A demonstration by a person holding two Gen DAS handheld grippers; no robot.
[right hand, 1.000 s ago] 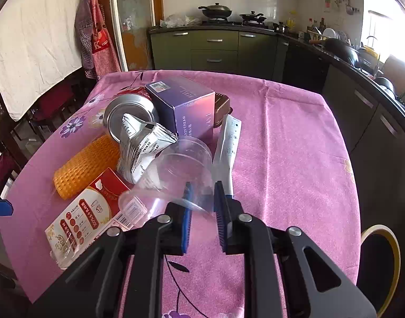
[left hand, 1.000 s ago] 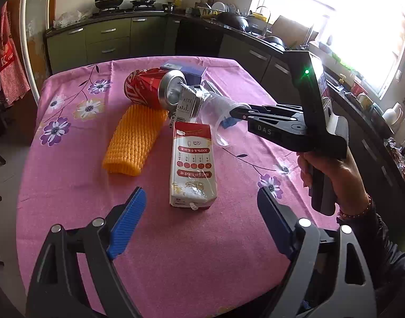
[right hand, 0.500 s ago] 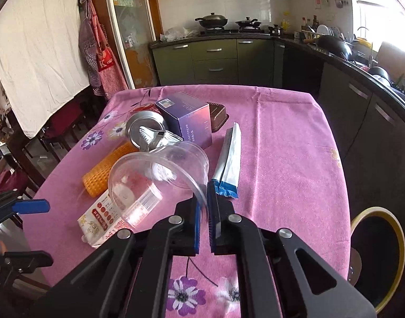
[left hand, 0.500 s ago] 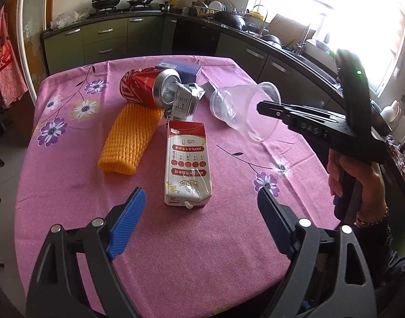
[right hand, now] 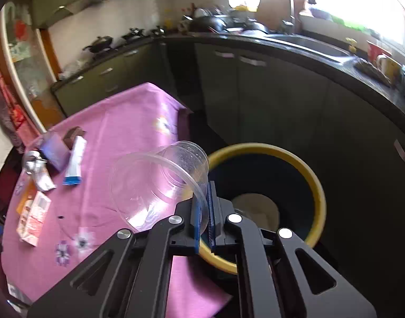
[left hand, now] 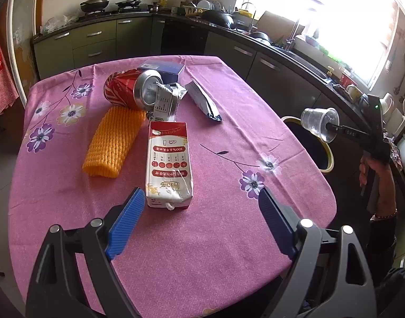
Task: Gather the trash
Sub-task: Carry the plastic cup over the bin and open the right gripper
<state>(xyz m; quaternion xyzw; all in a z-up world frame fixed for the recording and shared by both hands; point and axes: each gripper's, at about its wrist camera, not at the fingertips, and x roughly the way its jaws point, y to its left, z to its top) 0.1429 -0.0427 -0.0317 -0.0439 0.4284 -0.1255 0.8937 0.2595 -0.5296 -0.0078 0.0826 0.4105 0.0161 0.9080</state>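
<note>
- Right claw point(right hand: 203, 212) pinching the rim of the clear plastic cup point(right hand: 160, 182), pads pressed together on the thin wall, cup lying sideways with its mouth toward the camera.
- Cup carried off the tabletop point(left hand: 202, 238) edge, now near the yellow-rimmed bin point(right hand: 317, 185) on the floor; seen from the left wrist, over the bin's near rim rather than its middle.
- Best carried a little further, until the whole cup hangs above the dark opening, then released; light and likely to bounce off the rim if dropped early.
- Worth spreading the pads fully, since thin plastic may cling to a ribbed pad.
- Left claw point(left hand: 199, 228) spread wide and empty, hovering just short of the milk carton point(left hand: 168, 163).
- Still on the tabletop: red can point(left hand: 131, 90), orange foam net point(left hand: 113, 139), silver wrapper point(left hand: 166, 102), white pouch point(left hand: 203, 100), blue box point(left hand: 161, 66).
</note>
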